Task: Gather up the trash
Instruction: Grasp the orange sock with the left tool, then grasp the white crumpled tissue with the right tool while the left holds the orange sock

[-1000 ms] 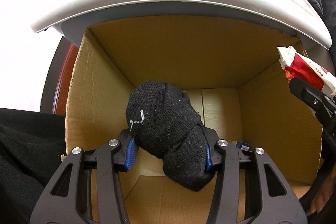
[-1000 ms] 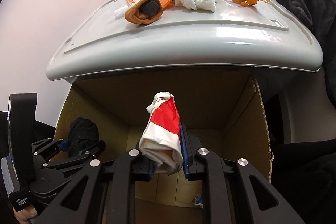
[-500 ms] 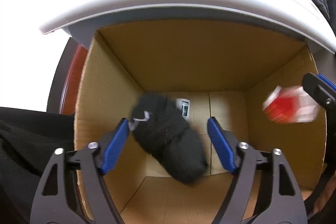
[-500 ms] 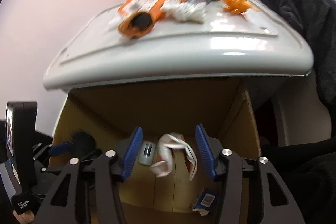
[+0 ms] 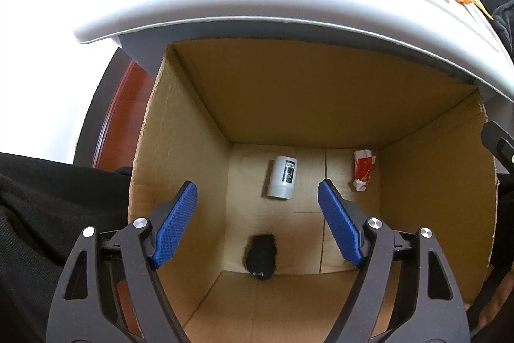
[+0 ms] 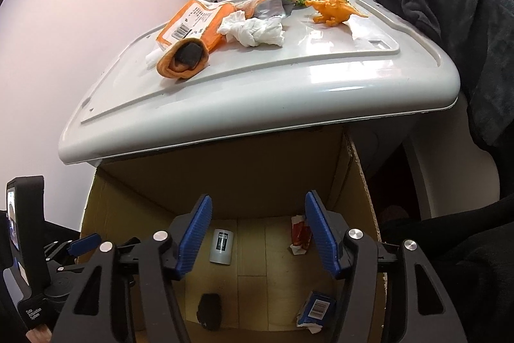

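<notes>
Two tools hover over the cardboard box [image 6: 359,182]: left tool [image 5: 257,224] wide and empty, right tool [image 6: 257,233] empty, jaws opening. Crumpled tissue [image 6: 252,29] on the bench [image 6: 289,92] looks light and soft; pinch its bunched middle.

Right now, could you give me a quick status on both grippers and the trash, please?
Left gripper open, empty. Right gripper opening, empty. Black sock and red wrapper down in cardboard box. More trash on white lid.

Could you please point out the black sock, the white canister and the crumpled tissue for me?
black sock [image 5: 261,256], left wrist view, middle of the bundle.
white canister [image 5: 282,177], left wrist view, its side, on the label.
crumpled tissue [image 6: 253,29], right wrist view, centre of the wad.
</notes>
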